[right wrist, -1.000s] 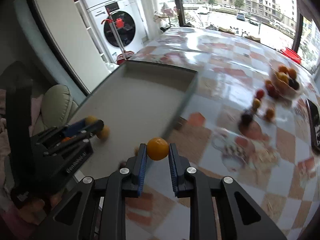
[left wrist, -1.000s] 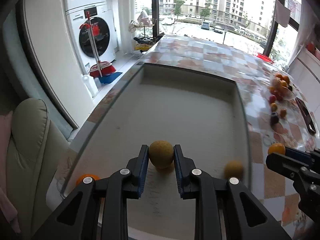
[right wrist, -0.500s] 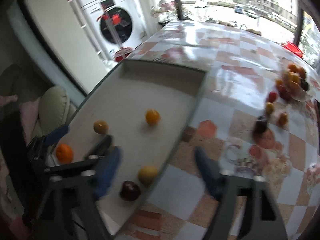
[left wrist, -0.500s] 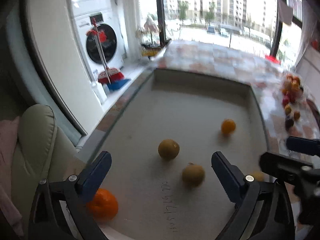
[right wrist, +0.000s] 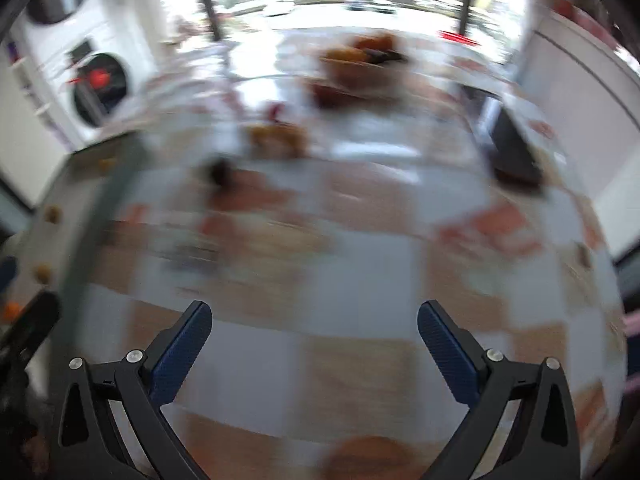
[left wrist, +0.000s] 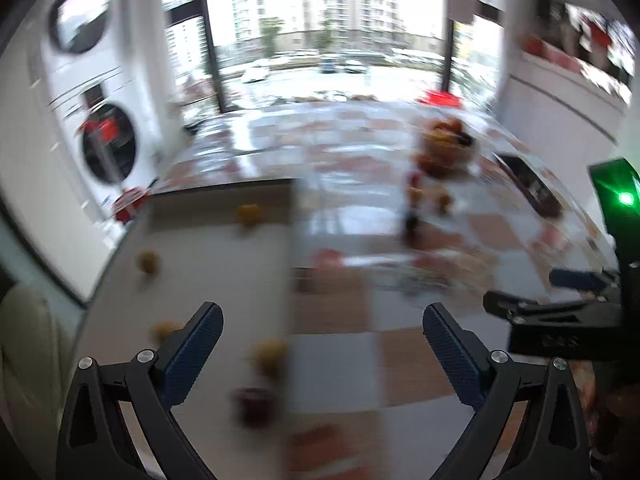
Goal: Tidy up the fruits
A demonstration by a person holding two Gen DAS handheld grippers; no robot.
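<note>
Both views are blurred by motion. My left gripper is open and holds nothing; it hangs over the right rim of the grey tray. In the tray lie an orange, a brown fruit, a yellowish fruit and a dark red fruit. My right gripper is over the checked tablecloth, and its jaws are opening with nothing between them. A heap of fruit lies far back on the table, with loose fruits and a dark fruit in front of it.
A dark flat phone-like object lies at the table's right. The tray shows at the left edge of the right wrist view. Stacked washing machines and a window stand behind. A pale armchair is at the lower left.
Both grippers opened, leaving the brown fruit and the orange in the tray. Both then swung right, off the tray toward the checked table and the fruit heap.
</note>
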